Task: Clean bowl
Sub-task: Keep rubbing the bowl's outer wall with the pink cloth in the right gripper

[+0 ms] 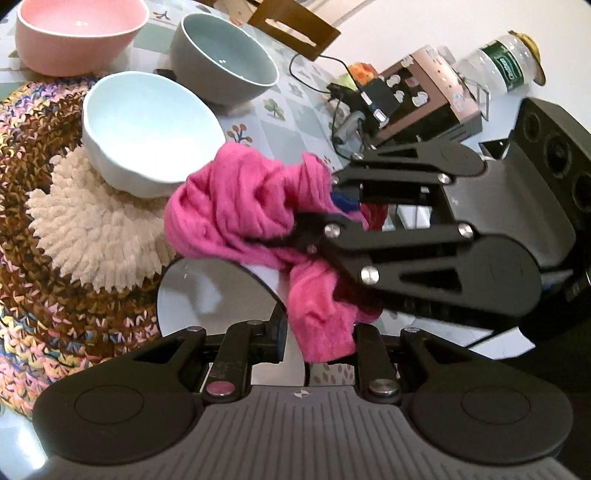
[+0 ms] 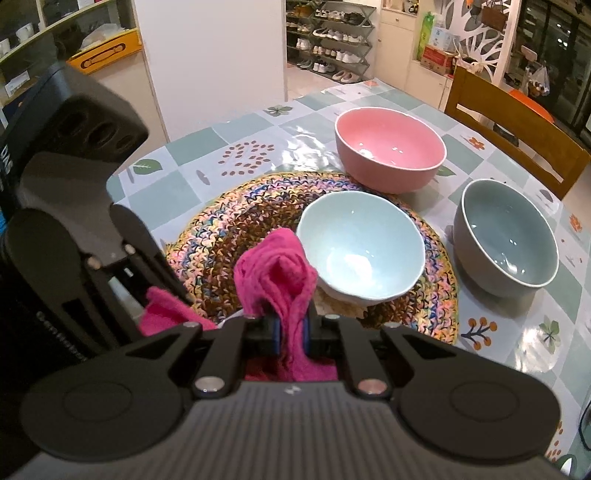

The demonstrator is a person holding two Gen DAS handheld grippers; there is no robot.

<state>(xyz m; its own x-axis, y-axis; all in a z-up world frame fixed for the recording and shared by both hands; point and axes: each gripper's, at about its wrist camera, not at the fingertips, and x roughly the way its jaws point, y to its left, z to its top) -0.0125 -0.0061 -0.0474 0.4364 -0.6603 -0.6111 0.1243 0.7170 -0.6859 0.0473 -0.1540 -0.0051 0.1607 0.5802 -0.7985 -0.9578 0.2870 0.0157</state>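
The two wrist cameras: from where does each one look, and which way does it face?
Left wrist: sits behind the left gripper, facing across the table; shows the right gripper clamping the pink cloth.
Right wrist: sits behind the right gripper, facing the pale blue bowl; left gripper's body at left.
Shared: cloth, three bowls, woven mat.

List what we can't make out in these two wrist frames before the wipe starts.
- Left tongs' tips: left wrist view, covered by the pink cloth, so their opening is unreadable.
- Right tongs' pads: right wrist view, buried in the cloth they clamp.
- Light blue bowl's base: right wrist view, hidden by its own wall and the cloth.
- Pink bowl: left wrist view, cut off by the top edge.
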